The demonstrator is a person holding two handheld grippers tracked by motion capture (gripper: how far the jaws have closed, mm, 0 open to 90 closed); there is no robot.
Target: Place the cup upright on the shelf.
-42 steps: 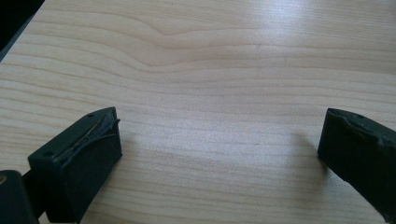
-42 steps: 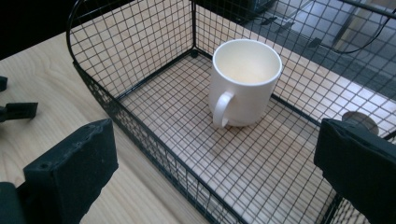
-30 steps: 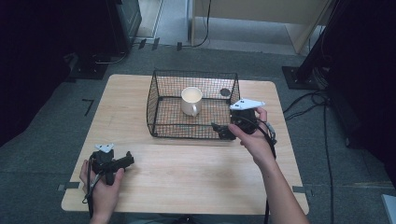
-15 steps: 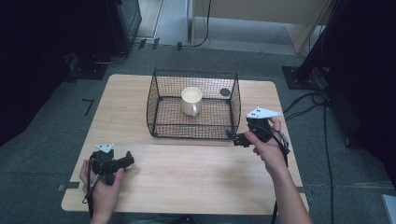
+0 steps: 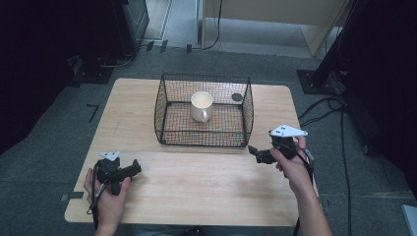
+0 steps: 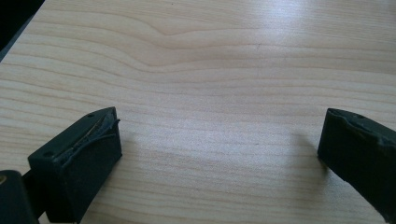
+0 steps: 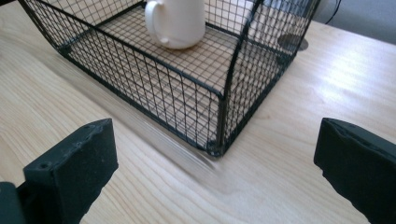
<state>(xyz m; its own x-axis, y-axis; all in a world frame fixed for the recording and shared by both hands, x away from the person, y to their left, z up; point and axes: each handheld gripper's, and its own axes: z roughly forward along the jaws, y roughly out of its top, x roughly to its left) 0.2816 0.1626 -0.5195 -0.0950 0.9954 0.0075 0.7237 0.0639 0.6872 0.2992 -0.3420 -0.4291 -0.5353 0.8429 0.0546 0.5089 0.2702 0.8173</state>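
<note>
Both claws gape wide, holding nothing: left claw [image 5: 132, 169] at the table's [image 5: 206, 187] 8 o'clock, right claw [image 5: 253, 150] at 4 o'clock beside the wire basket [image 5: 169, 105] holding a white mug [image 5: 201, 105].

A light wooden table [image 5: 196, 187] with rounded corners stands on grey carpeted floor [image 5: 44, 162]. Black cables [image 5: 339, 123] trail across the floor at the right. Beyond the table, a pale wooden cabinet [image 5: 275, 14] rises, with dark equipment [image 5: 129, 24] at the left, in shadow.
</note>
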